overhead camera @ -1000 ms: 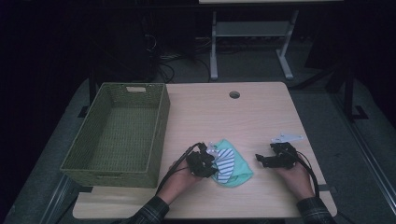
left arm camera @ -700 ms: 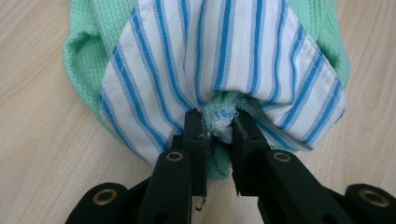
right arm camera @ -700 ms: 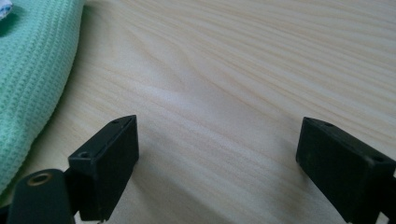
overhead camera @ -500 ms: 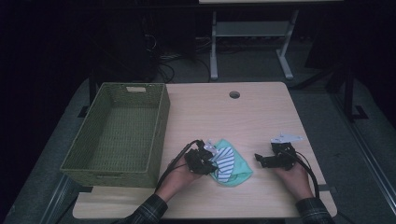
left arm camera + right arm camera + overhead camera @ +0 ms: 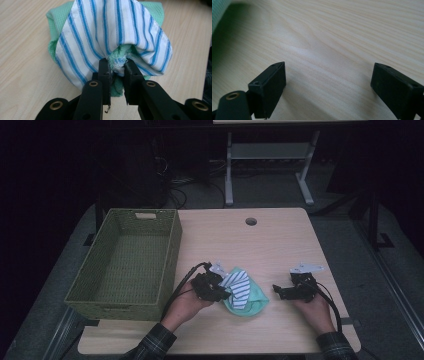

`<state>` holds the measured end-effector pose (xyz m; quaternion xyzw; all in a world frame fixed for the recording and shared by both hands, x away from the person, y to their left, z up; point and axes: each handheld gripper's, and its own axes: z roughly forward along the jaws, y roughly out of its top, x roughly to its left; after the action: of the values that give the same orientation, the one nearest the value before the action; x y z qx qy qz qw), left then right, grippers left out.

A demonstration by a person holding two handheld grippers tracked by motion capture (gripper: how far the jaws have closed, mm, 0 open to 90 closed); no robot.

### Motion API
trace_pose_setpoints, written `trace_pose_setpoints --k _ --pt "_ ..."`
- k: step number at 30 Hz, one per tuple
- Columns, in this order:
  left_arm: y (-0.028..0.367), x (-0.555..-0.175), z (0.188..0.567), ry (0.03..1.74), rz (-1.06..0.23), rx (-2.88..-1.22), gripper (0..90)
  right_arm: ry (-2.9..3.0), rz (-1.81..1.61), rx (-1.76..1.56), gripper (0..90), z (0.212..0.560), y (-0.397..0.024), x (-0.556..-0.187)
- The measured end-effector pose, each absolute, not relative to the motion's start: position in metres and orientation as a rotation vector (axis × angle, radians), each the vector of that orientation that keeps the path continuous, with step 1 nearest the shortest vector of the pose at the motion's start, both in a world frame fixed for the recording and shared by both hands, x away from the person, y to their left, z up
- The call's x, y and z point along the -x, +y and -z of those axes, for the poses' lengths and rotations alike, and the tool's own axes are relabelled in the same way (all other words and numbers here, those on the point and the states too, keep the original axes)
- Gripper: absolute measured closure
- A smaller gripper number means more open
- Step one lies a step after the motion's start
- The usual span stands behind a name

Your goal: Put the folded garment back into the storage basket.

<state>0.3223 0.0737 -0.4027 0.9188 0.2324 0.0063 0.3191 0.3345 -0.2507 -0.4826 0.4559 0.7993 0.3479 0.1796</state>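
Between the left claw's (image 5: pixel 117 68) jaws sits a pinched bunch of cloths: striped cloth (image 5: pixel 107 32) over green cloth (image 5: pixel 56 25), the rest draping just ahead onto the table (image 5: pixel 280 240). Pinch looks thin, near the hem, so lift slowly and straight up, then carry left to the basket (image 5: pixel 125 265). Right claw (image 5: pixel 277 290) stands wide and empty, cloths off to its left; keep it clear.

A white cloth with blue stripes (image 5: pixel 110 32) is lying bunched over a mint-green waffle-textured cloth (image 5: pixel 250 296), just right of the olive-green woven rectangular basket (image 5: pixel 127 265). Both are sitting on a pale wood-grain tabletop (image 5: pixel 260 245). The black left gripper (image 5: pixel 117 72) and black right gripper (image 5: pixel 277 291) are showing brass-coloured rivets.
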Motion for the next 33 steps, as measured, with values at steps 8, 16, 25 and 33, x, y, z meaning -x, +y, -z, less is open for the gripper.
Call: trace_pose_setpoints --k 8,16,25,33 --pt "0.078 -0.323 0.387 0.609 -0.027 -2.393 77.6 2.259 -0.983 -1.288 12.3 0.483 -0.251 -0.335" --pt "0.085 -0.326 0.369 0.603 -0.043 -2.386 77.6 2.258 -0.983 -1.290 12.2 0.483 -0.251 -0.335" --pt "0.097 -0.329 0.346 0.618 -0.094 -2.373 77.6 2.258 -0.982 -1.291 12.2 0.483 -0.251 -0.335" --pt "0.111 -0.334 0.327 0.631 -0.136 -2.366 77.5 2.251 -0.979 -1.298 12.2 0.483 -0.251 -0.335"
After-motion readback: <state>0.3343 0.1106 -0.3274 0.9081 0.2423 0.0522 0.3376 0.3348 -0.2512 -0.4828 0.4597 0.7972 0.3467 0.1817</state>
